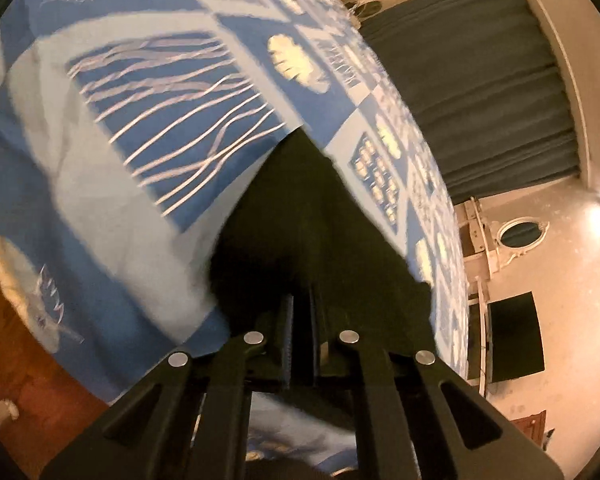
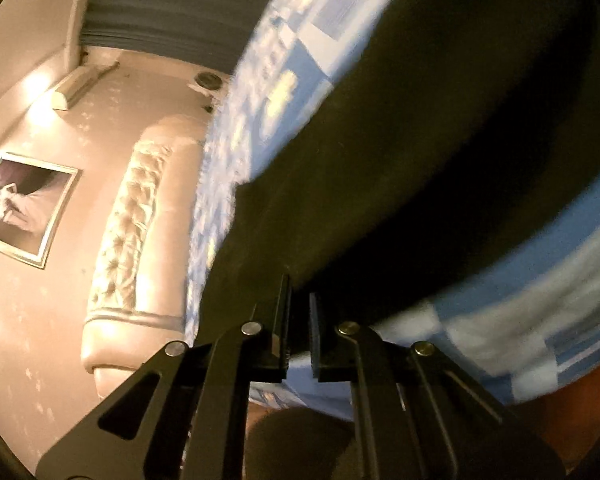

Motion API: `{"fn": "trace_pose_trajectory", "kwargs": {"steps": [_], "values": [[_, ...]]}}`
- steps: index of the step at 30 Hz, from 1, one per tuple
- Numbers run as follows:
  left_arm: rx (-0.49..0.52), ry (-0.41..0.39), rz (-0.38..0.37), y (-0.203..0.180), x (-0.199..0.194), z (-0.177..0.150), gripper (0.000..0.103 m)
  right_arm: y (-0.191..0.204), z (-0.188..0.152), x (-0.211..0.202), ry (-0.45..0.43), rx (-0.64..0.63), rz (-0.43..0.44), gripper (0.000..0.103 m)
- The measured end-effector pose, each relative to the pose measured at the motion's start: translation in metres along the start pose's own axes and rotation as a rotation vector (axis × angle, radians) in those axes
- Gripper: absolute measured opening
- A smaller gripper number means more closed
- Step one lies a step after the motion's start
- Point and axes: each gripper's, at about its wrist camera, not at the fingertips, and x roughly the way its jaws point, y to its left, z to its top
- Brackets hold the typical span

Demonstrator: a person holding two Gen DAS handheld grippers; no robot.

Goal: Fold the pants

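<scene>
Left wrist view: the left claw (image 1: 300, 312) is clenched on a dark corner of the pants (image 1: 312, 216), whose cloth runs from between the close-set fingers (image 1: 287, 320) up toward 12 o'clock, narrowing to a point. The pants lie on a bed under a blue bedspread (image 1: 100, 160) printed with white feathers, wavy lines and squares, which fills the frame from 8 to 1 o'clock. At 2 o'clock hangs a dark grey curtain (image 1: 480, 80); at 4 o'clock a black screen (image 1: 516, 336) stands against a pale wall, with an oval mirror (image 1: 520, 232) above it. Reddish wooden floor (image 1: 28, 360) shows at 8 o'clock.

Right wrist view: the right claw (image 2: 299, 316) is clenched on the edge of the pants (image 2: 420, 160), the dark fabric sweeping from the tips toward 1 and 2 o'clock across most of the frame, with a deep shadowed fold in it. The bedspread (image 2: 520, 320) shows at 4 o'clock and again at 12 o'clock. A tufted cream headboard (image 2: 132, 232) sits at 9 o'clock, and a framed picture (image 2: 24, 208) hangs on the wall beyond it. Both views are blurred.
</scene>
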Motion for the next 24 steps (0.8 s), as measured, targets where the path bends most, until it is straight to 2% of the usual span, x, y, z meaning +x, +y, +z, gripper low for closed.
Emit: {"fn": "trace_pose_trajectory", "kwargs": {"steps": [2, 4, 6, 8, 9, 10, 11, 13, 16, 18, 21, 24], "values": [[-0.013, 0.027, 0.004, 0.014, 0.007, -0.002, 0.007, -0.015, -0.002, 0.006, 0.028, 0.027, 0.000, 0.006], [-0.035, 0.031, -0.048, 0.024, 0.010, -0.001, 0.010, -0.021, -0.001, 0.003, 0.035, 0.072, 0.035, 0.007], [-0.053, 0.030, -0.088, 0.027, 0.008, 0.000, 0.014, -0.015, 0.002, -0.006, 0.047, 0.062, 0.031, 0.016], [-0.039, 0.012, -0.072, 0.023, -0.002, -0.001, 0.024, -0.009, 0.009, -0.027, 0.028, 0.041, 0.019, 0.040], [-0.004, -0.015, -0.029, 0.017, -0.012, -0.002, 0.037, -0.007, 0.013, -0.040, 0.011, 0.035, 0.015, 0.046], [0.027, -0.042, 0.014, 0.011, -0.020, -0.004, 0.046, -0.007, 0.021, -0.055, -0.012, 0.034, 0.007, 0.054], [0.052, -0.062, 0.045, 0.006, -0.025, -0.005, 0.064, -0.008, 0.029, -0.070, -0.033, 0.037, 0.000, 0.055], [0.136, -0.110, 0.094, -0.013, -0.039, -0.008, 0.075, -0.020, 0.055, -0.114, -0.103, 0.057, -0.023, 0.055], [0.238, -0.140, 0.120, -0.044, -0.043, -0.010, 0.080, -0.052, 0.096, -0.185, -0.260, 0.114, -0.091, 0.055], [0.255, -0.144, 0.097, -0.061, -0.037, -0.009, 0.082, -0.091, 0.119, -0.235, -0.374, 0.213, -0.126, 0.055], [0.234, -0.117, 0.078, -0.077, -0.014, -0.006, 0.082, -0.139, 0.142, -0.284, -0.489, 0.334, -0.169, 0.055], [0.176, -0.056, 0.077, -0.083, 0.021, -0.006, 0.082, -0.170, 0.154, -0.306, -0.534, 0.363, -0.155, 0.055]]}}
